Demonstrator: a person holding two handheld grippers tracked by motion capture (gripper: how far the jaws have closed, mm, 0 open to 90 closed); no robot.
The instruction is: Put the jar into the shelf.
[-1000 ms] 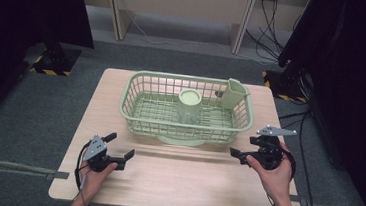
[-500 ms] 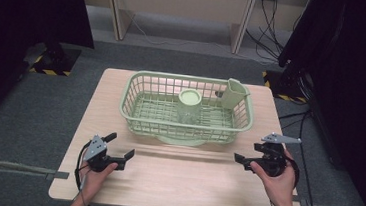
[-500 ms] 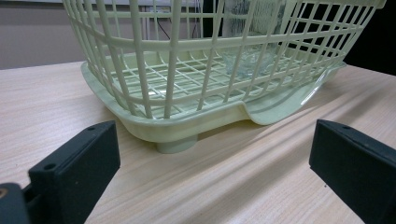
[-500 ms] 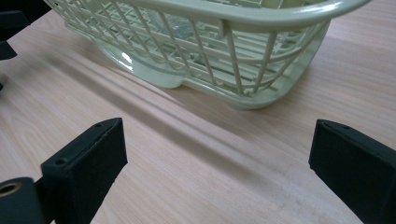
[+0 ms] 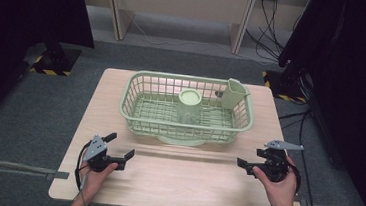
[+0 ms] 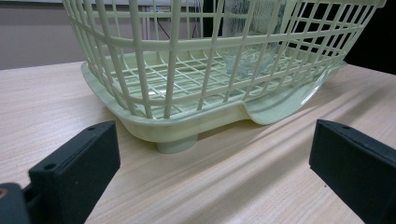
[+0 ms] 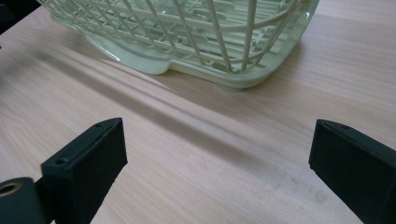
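The pale green plastic dish basket (image 5: 186, 108) with open lattice walls is sitting on its matching drip tray toward the twelve o'clock half of the light wooden table (image 5: 179, 183), a clear glass tumbler (image 5: 188, 112) with a round pale green lid (image 5: 190, 97) standing upright near its middle and a pale green cutlery cup (image 5: 233, 93) hanging at the corner toward two o'clock. In the left gripper view the basket wall (image 6: 196, 51) is rising just beyond the jaws, the glass (image 6: 247, 56) showing blurred through the lattice, and a short foot of the tray is resting on the wood. In the right gripper view the basket's corner (image 7: 224, 42) and the tray lip are lying ahead across bare table.

The left gripper (image 5: 119, 146) is hovering at seven o'clock from the basket, near it but apart, jaws spread wide and gripping nothing. The right gripper (image 5: 252, 158) is hovering at four o'clock, well off the basket's near corner, jaws likewise spread wide and empty. Each is being held by a hand (image 5: 95, 173) coming in from the six o'clock edge, the other hand (image 5: 278, 184) carrying the grey three-cornered plate at the top of its gripper
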